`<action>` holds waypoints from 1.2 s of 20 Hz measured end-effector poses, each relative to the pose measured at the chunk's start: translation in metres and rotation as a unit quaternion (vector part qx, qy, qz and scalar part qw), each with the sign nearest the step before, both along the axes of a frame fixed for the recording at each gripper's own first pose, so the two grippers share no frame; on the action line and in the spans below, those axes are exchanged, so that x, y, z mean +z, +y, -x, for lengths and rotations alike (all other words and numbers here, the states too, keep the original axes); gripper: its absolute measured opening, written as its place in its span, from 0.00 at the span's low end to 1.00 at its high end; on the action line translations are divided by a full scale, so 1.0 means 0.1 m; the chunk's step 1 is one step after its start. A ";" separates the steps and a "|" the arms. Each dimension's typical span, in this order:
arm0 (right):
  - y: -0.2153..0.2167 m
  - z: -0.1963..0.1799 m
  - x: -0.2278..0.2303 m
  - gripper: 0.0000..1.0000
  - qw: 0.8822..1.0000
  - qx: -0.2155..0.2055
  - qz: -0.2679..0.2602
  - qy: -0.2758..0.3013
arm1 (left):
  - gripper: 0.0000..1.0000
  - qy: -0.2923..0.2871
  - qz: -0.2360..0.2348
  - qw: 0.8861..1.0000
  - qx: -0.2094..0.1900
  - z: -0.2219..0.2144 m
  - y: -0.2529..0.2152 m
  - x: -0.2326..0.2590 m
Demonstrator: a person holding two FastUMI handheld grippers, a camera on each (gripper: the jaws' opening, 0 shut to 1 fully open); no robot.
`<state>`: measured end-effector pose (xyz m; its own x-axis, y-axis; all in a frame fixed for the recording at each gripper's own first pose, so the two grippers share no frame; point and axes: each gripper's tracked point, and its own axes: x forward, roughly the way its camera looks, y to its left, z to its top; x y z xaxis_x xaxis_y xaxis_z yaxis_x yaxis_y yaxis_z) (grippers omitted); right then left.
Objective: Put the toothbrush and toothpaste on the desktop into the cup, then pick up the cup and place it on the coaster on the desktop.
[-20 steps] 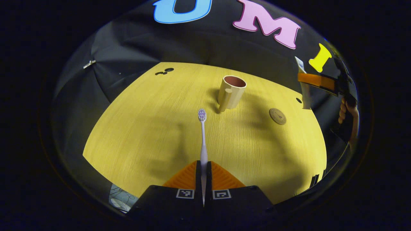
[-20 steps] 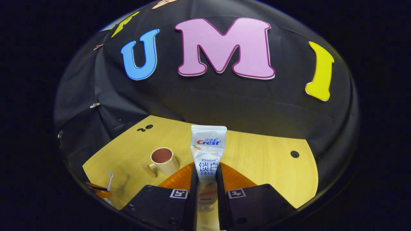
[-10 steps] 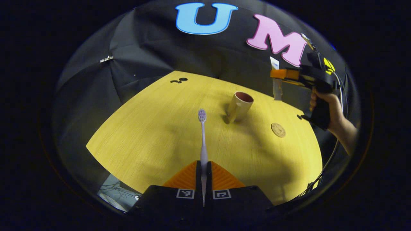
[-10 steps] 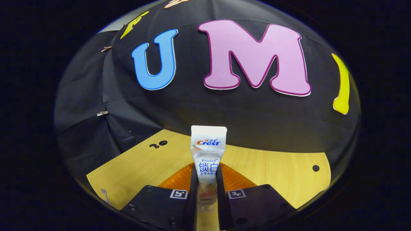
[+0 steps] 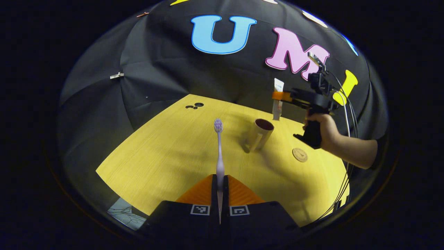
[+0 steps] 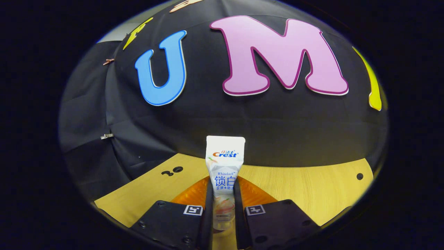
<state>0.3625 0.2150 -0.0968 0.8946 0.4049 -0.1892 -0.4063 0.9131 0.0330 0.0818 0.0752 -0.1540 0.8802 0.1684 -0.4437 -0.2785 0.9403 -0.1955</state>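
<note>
My left gripper [image 5: 220, 180] is shut on the handle of a white toothbrush [image 5: 219, 149], whose bristled head points forward above the yellow desktop [image 5: 166, 156]. Ahead stands the beige cup [image 5: 261, 134] with a dark inside and its handle facing me. A round brown coaster [image 5: 300, 155] lies to its right. In the left gripper view the right gripper [image 5: 281, 97] hovers just behind and above the cup, holding the toothpaste tube [image 5: 277, 99] upright. In the right gripper view my right gripper [image 6: 223, 194] is shut on the white toothpaste tube [image 6: 224, 166], high over the desktop [image 6: 305, 187].
A person's hand [image 5: 321, 126] and forearm hold the right gripper, with cables [image 5: 348, 114] trailing down at the right. Small dark holes [image 5: 195, 105] mark the desktop's far left corner, and another hole [image 6: 359, 176] sits at its right. The black cloth wall stands close behind.
The right gripper has carried the toothpaste leftward to just behind the cup. My left gripper has drawn back and lifted slightly, still holding the toothbrush.
</note>
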 end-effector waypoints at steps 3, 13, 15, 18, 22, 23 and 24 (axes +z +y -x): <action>0.05 -0.05 -0.13 0.30 1.000 0.007 0.005 0.001 | 0.06 0.000 0.000 1.000 -0.002 -0.03 -0.03 -0.01; 0.14 0.11 -0.60 0.28 0.999 0.034 0.036 0.012 | 0.06 -0.004 0.016 1.000 0.003 -0.05 -0.08 -0.07; 0.16 0.15 -0.69 0.43 0.998 0.040 0.036 0.027 | 0.06 -0.001 0.016 1.000 0.002 -0.06 -0.09 -0.08; 0.20 0.24 -0.73 0.63 0.997 0.057 0.026 0.039 | 0.06 0.003 0.013 1.000 -0.002 -0.09 -0.12 -0.11; 0.17 0.41 -0.56 0.89 0.997 0.071 0.017 0.030 | 0.06 -0.002 0.013 1.000 -0.007 -0.17 -0.21 -0.10; 0.13 0.47 -0.48 1.00 0.997 0.072 0.016 0.027 | 0.06 -0.004 0.012 1.000 -0.007 -0.20 -0.22 -0.08; 0.08 0.51 -0.42 0.99 0.997 0.072 0.015 0.022 | 0.06 -0.009 0.011 1.000 -0.009 -0.23 -0.24 -0.05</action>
